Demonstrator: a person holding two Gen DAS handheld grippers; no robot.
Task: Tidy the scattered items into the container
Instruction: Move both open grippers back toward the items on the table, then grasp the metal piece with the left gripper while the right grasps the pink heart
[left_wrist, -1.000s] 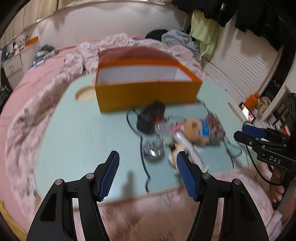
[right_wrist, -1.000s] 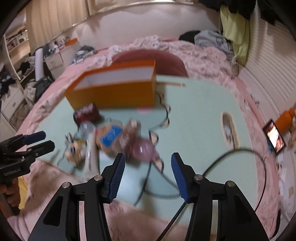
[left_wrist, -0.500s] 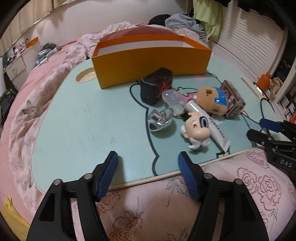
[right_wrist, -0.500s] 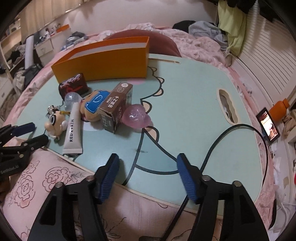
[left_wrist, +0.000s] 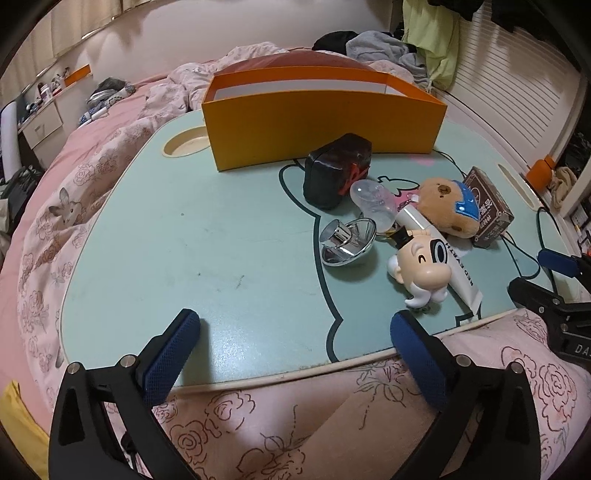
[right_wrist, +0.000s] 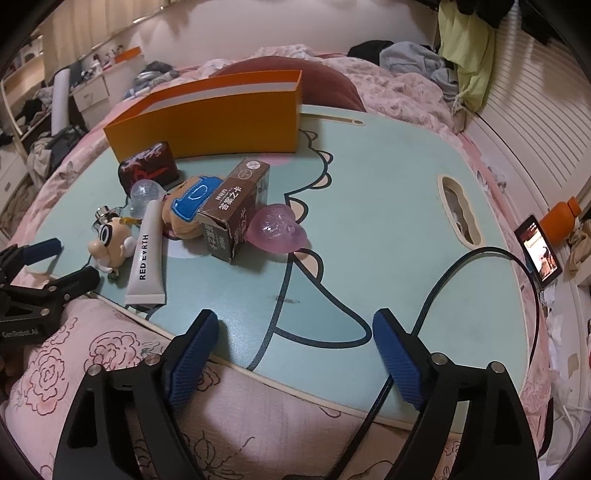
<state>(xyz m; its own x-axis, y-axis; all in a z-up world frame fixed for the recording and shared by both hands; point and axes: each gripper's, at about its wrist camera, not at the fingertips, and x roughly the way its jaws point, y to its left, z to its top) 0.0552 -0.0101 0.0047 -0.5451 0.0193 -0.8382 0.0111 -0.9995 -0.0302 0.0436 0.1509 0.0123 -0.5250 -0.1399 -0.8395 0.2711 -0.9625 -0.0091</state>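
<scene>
An open orange box (left_wrist: 321, 110) (right_wrist: 218, 118) stands at the far side of a light-green lap table (left_wrist: 184, 236) (right_wrist: 388, 206). In front of it lie a black pouch (left_wrist: 336, 170) (right_wrist: 149, 168), a clear blob (left_wrist: 373, 199), a chrome cup (left_wrist: 347, 242), a cartoon head figure (left_wrist: 421, 264) (right_wrist: 110, 240), a white tube (right_wrist: 146, 258), a bear plush (left_wrist: 448, 208) (right_wrist: 190, 210), a brown carton (left_wrist: 487, 206) (right_wrist: 234, 208) and a pink jelly toy (right_wrist: 277, 229). My left gripper (left_wrist: 295, 332) and my right gripper (right_wrist: 291, 332) are open and empty, hovering at the table's near edge.
The table rests on a bed with a pink floral blanket (left_wrist: 295, 424). A black cable (right_wrist: 480, 266) crosses the table's right side. A phone (right_wrist: 539, 254) and an orange bottle (right_wrist: 559, 219) lie off to the right. Clothes are piled at the back (left_wrist: 388, 48).
Both grippers have pulled back toward the near edge of the table and lowered. Their jaws have opened wider. The objects on the table have not moved.
</scene>
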